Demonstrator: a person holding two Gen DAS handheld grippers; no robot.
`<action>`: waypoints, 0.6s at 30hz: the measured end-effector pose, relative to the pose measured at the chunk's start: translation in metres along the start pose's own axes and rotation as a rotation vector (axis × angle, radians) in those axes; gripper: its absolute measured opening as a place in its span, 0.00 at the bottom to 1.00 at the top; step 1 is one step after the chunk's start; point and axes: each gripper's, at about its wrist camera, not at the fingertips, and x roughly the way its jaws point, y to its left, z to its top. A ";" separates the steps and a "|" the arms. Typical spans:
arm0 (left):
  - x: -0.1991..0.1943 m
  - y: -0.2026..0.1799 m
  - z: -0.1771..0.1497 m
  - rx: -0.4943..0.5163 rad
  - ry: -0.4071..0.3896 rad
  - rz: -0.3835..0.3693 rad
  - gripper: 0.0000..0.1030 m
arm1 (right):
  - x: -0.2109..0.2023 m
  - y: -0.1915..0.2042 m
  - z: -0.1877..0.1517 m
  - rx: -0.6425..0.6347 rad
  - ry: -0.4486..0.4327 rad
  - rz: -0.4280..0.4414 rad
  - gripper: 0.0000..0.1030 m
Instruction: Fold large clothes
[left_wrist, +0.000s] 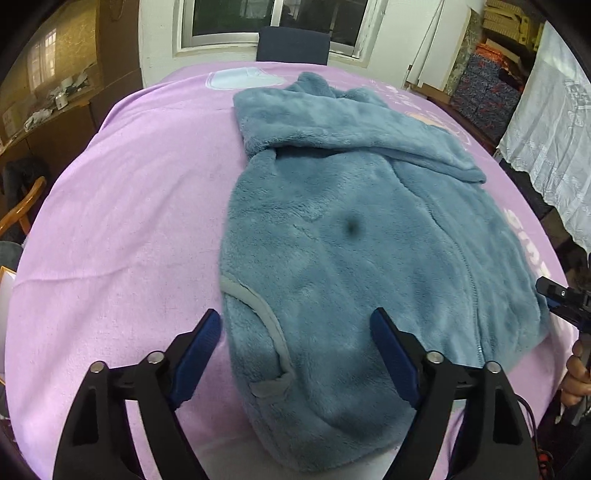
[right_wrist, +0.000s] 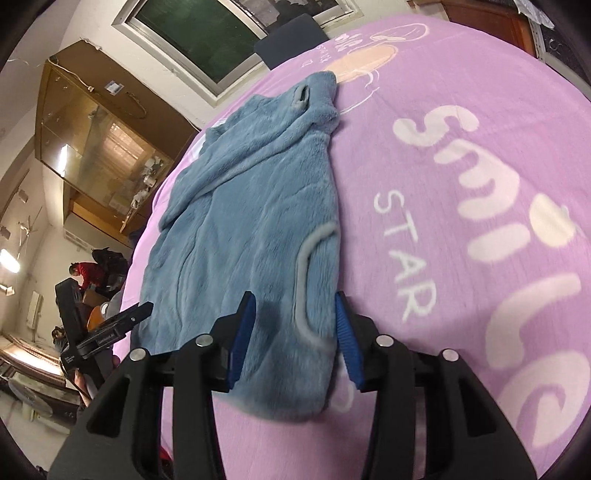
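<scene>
A blue fleece jacket (left_wrist: 351, 240) lies flat on the purple blanket (left_wrist: 122, 221), hem towards me and hood at the far end. One sleeve (left_wrist: 369, 125) is folded across its chest. My left gripper (left_wrist: 295, 326) is open wide just above the hem's left corner, near a grey-trimmed pocket (left_wrist: 258, 314). In the right wrist view my right gripper (right_wrist: 294, 317) stands open over the jacket (right_wrist: 240, 221) at the hem's right corner, straddling the other pocket trim (right_wrist: 303, 266); its pads do not press the fabric. A finger of the right gripper (left_wrist: 554, 293) shows at the picture's right edge.
A dark chair back (left_wrist: 291, 42) stands beyond the far end of the bed under a window. A wooden cabinet (right_wrist: 96, 147) is on the left and a white lace curtain (left_wrist: 550, 129) on the right. A person in red (right_wrist: 90, 271) is far off.
</scene>
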 end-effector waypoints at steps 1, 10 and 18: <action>0.001 0.001 0.001 -0.005 0.000 -0.001 0.78 | -0.002 0.002 -0.002 -0.009 -0.006 -0.001 0.42; 0.003 0.007 0.005 -0.016 -0.007 0.010 0.77 | 0.001 -0.001 0.002 -0.002 -0.014 -0.015 0.41; -0.003 0.031 0.029 -0.075 -0.036 0.038 0.77 | -0.008 0.002 0.021 -0.038 -0.079 -0.092 0.43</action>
